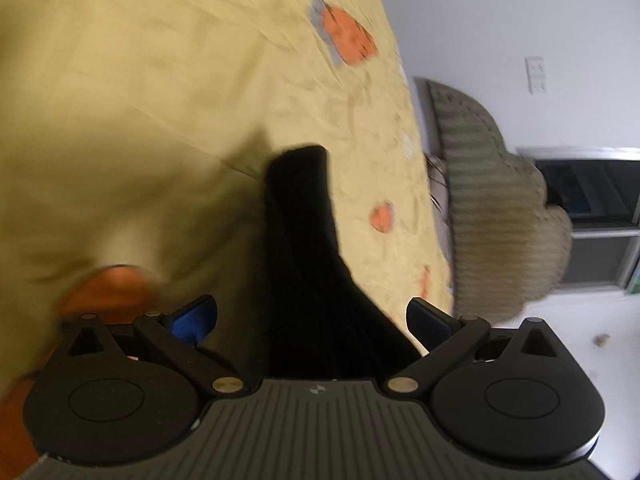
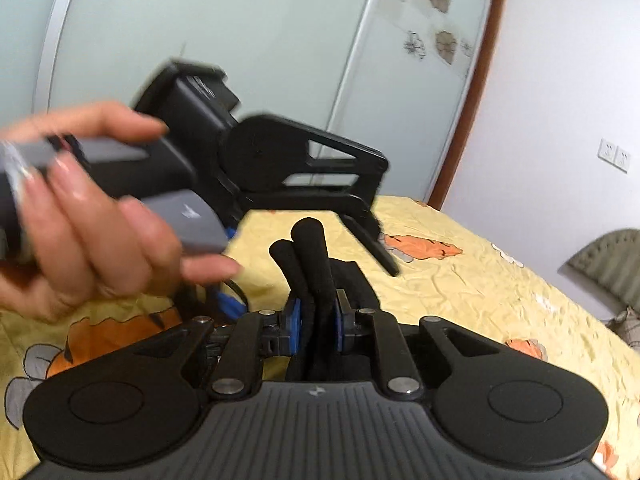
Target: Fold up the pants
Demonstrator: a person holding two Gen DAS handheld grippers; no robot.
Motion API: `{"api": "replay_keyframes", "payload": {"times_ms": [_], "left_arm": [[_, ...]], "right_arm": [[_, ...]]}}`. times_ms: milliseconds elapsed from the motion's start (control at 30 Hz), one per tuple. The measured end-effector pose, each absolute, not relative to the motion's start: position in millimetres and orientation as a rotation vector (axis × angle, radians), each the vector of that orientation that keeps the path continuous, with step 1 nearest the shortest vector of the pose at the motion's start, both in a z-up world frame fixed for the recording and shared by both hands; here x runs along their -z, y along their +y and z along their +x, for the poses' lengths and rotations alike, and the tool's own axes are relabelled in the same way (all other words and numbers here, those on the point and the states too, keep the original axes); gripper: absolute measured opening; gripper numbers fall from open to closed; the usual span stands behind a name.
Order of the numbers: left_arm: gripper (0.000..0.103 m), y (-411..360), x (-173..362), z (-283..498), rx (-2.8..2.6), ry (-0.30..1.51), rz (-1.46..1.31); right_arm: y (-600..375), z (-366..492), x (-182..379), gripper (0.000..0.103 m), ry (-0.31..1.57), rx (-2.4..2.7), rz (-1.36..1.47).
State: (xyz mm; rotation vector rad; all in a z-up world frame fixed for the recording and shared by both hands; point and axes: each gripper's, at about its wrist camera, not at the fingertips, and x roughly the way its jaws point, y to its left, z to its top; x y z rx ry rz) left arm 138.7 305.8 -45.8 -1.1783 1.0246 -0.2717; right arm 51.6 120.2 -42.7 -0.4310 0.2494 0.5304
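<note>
Right gripper: my right gripper (image 2: 316,326) has its blue pads (image 2: 294,326) pinched on a bunch of the black pants (image 2: 308,264); the fabric stands up in two rolled folds just beyond the fingertips.
Left gripper: in its own view my left gripper (image 1: 312,320) stands wide apart — the black cloth runs up the gap between the fingers, and I see neither pad pressing on it.
Left gripper, seen from the right: the left gripper (image 2: 372,216) sits up and to the left of the pants, pointing right and down toward the bedspread, with a hand (image 2: 92,216) wrapped round its grey handle.
Pants: black, on the yellow bedspread (image 1: 160,80) near the middle of the bed; in the left view they run from the near edge away as one dark strip (image 1: 304,248).
Bedspread: yellow with orange cartoon prints, wrinkled.
Far side: a ribbed grey-green headboard (image 1: 492,220) at the bed's right edge — beyond it a white wall; in the right view, pale sliding doors (image 2: 240,40) behind the bed.
Sharpness: the left view is blurred, most of all on the near left.
</note>
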Motion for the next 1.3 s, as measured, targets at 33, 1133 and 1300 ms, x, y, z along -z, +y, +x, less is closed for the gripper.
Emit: {"api": "replay_keyframes", "payload": {"times_ms": [33, 1133, 1300], "left_arm": [[0.100, 301, 49, 145, 0.280, 1.032, -1.196], [0.026, 79, -80, 48, 0.165, 0.683, -0.258], [0.033, 21, -79, 39, 0.236, 0.689, -0.212]], "right_arm": [[119, 50, 42, 0.016, 0.250, -0.527, -0.425], [-60, 46, 16, 0.020, 0.388, -0.505, 0.293], [-109, 24, 19, 0.020, 0.361, -0.416, 0.343]]}}
